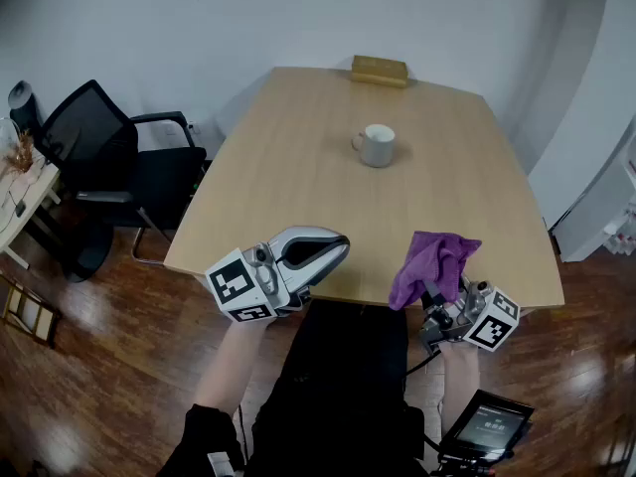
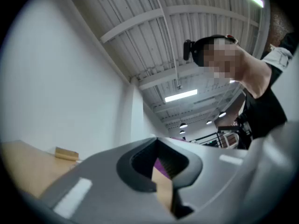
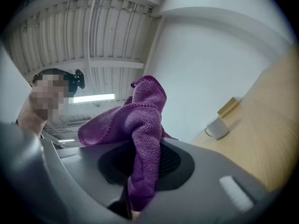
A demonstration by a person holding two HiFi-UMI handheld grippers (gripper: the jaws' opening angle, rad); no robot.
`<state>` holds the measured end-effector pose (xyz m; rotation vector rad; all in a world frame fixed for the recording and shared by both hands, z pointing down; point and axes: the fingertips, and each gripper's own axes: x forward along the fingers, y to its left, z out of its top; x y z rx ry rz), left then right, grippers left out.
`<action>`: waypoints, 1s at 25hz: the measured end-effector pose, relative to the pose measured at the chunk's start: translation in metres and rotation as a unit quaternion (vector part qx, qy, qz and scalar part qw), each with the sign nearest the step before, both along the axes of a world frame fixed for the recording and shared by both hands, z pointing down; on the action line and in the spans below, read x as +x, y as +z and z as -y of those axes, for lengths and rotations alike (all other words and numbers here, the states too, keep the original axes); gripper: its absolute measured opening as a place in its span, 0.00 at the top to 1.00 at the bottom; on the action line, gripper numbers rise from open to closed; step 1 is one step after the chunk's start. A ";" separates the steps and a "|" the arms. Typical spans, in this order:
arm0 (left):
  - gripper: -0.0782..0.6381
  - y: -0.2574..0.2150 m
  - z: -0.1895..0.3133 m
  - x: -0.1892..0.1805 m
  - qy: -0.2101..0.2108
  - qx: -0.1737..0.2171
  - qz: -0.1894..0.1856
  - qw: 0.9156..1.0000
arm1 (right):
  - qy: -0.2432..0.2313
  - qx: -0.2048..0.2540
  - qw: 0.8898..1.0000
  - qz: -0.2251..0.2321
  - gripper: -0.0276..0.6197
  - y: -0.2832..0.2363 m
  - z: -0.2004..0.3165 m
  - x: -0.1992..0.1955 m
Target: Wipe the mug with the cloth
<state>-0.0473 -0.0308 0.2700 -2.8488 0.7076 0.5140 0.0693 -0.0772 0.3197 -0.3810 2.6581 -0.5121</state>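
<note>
With the purple cloth (image 1: 433, 258) clamped in the right tongs (image 1: 435, 301) and the left tongs (image 1: 340, 249) closed and empty, the mug (image 1: 377, 146), standing well ahead of both on the tabletop (image 1: 288, 177), should first be steadied, then wiped gently.

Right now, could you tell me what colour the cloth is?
Purple; the cloth shows best in the right gripper view.

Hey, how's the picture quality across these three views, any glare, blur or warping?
Head view: even light, sharp, soft shadow beside the mug, sheen on the wood floor. Left gripper view: heavy fisheye, dark corners, bright ceiling strips. Right gripper view: same fisheye; cloth crisp, table curved.
</note>
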 end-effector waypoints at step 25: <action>0.86 0.022 0.161 -0.015 -0.018 -0.069 0.084 0.994 | -0.042 -0.047 0.998 0.009 0.84 0.002 0.093 -0.026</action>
